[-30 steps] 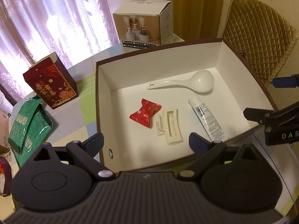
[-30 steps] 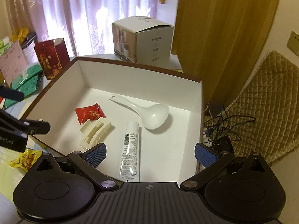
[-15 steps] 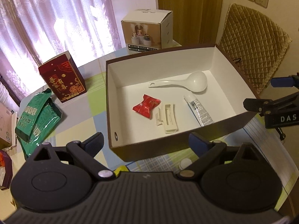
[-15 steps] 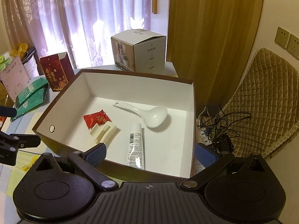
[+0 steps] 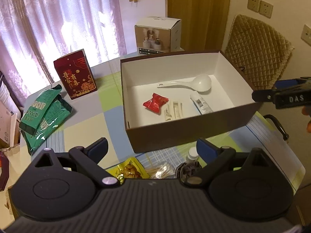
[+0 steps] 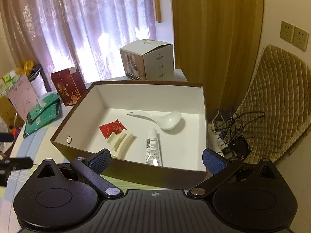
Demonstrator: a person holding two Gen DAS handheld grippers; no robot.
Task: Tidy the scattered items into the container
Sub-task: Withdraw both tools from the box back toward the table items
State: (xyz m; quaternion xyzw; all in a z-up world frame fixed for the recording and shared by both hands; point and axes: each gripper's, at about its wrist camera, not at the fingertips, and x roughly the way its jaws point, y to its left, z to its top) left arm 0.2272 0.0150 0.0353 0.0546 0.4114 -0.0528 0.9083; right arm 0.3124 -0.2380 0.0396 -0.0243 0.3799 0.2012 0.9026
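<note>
Brown container (image 5: 186, 125) sits beyond both jaws, ungripped.

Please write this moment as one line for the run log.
left tool: open, empty | right tool: open, empty | box: holds spoon, red candy, tube, hair clip | yellow packet: outside box

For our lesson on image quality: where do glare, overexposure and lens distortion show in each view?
Left wrist view: daylight blows out the sheer purple curtain, glare streaks the crinkled green foil packet, and fisheye bends the brown cardboard box. Right wrist view: a bright highlight sits on the white plastic tube; the dark corners are vignetted.
</note>
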